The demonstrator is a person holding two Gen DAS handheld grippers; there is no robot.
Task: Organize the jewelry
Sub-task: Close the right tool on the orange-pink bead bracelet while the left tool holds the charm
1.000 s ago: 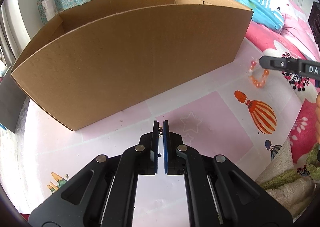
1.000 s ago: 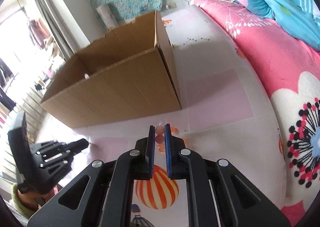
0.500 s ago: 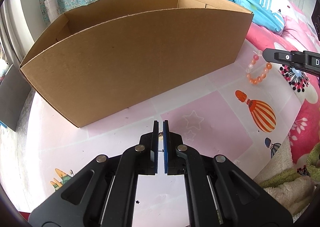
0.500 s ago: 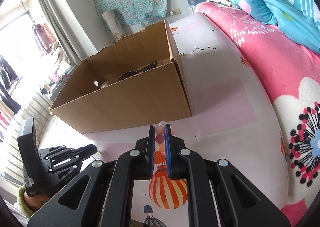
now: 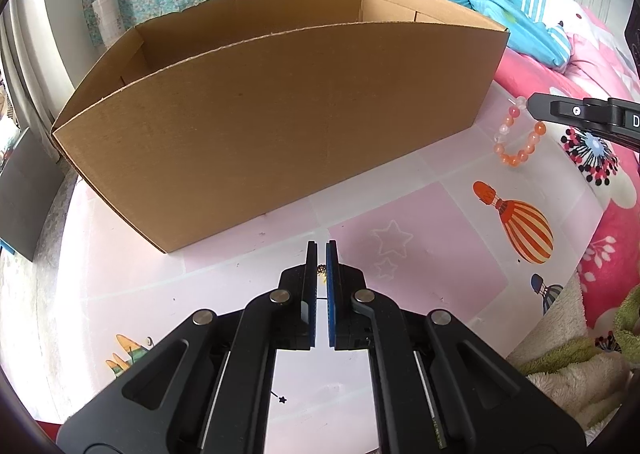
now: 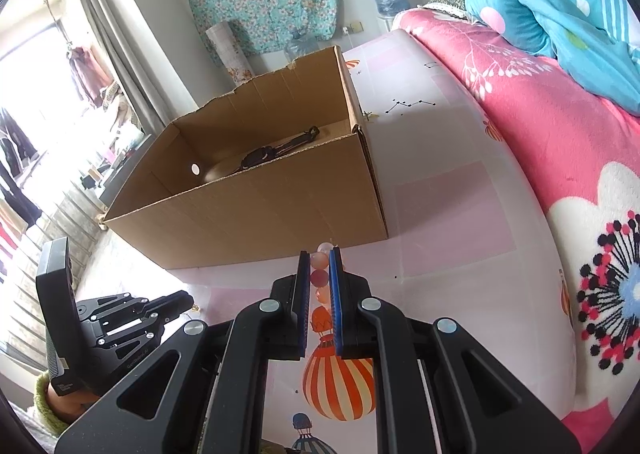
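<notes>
1. Left wrist view: the left tongs (image 5: 321, 254) are closed almost fully, with only a thin slit between the blue pads. A tiny gold-coloured piece of jewelry (image 5: 320, 268) sits pinched in that slit; it is too small to tell what kind it is.
2. Same view: the cardboard box (image 5: 276, 133) stands open-topped on the pink patterned mat (image 5: 420, 221), just beyond the left tongs, its long side wall facing them.
3. Same view: to the right of the cardboard box, the right tongs (image 5: 534, 109) reach in from the frame's edge. From their tip hangs the bead bracelet (image 5: 518, 143), a loop of orange, pink and clear beads, dangling above the mat near the box's right corner.
4. Right wrist view: the right tongs (image 6: 320, 260) are clamped on the bead bracelet (image 6: 320, 274); a few beads show stacked between the blue pads and one pale bead pokes out past the tips.
5. Same view: the cardboard box (image 6: 280, 213) lies just beyond the right tongs, its near right corner closest to them. Inside it, on the floor, lies a dark strap-like item (image 6: 276, 149).
6. Same view: the left tongs (image 6: 188, 300) appear to the lower left of the box, held by a hand (image 6: 60, 402) in a green cuff.
7. Same view: a pink flowered bedspread (image 6: 560, 141) lies to the right of the box.
</notes>
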